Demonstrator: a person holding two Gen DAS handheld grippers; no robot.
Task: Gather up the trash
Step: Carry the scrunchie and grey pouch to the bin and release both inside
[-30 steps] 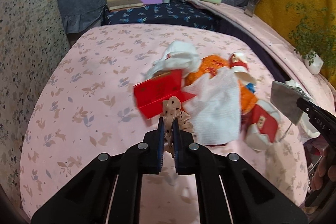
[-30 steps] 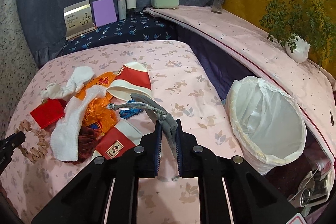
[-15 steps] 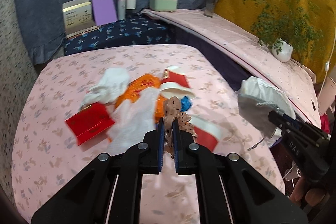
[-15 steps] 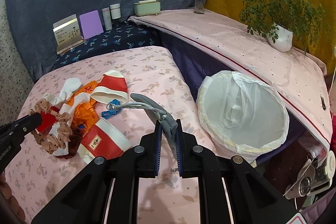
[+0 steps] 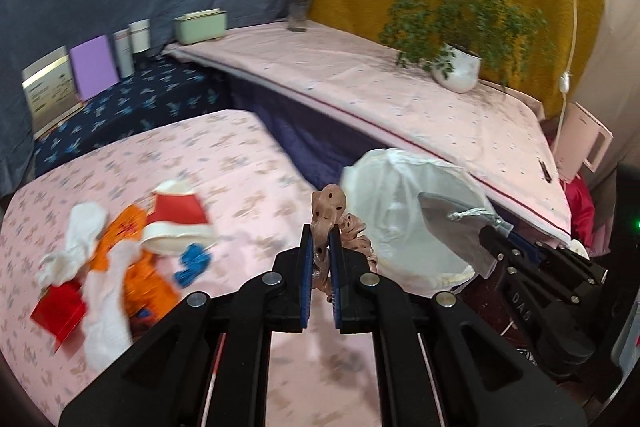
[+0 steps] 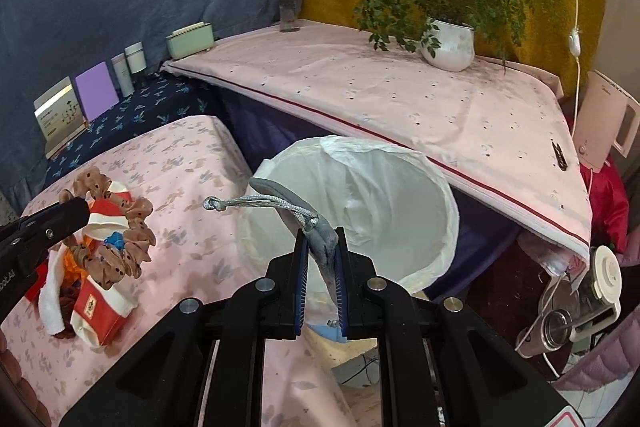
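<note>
A: Right wrist view: right tool (image 6: 320, 267) clamped tight on grey drawstring pouch (image 6: 320, 247), hanging at the near rim of the lined bin (image 6: 448, 211); bin mouth lies straight ahead.

B: Left tool (image 5: 320, 263) pinched shut on brown scrunchie (image 5: 328, 211), over the bed's (image 5: 224, 155) right edge. Bin to its right, beyond the edge. Right hand nearer, I judge; other litter sits at the bed's left.

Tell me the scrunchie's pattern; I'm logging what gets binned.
Light brown with small dark dots, the scrunchie shows best in the right wrist view.
</note>
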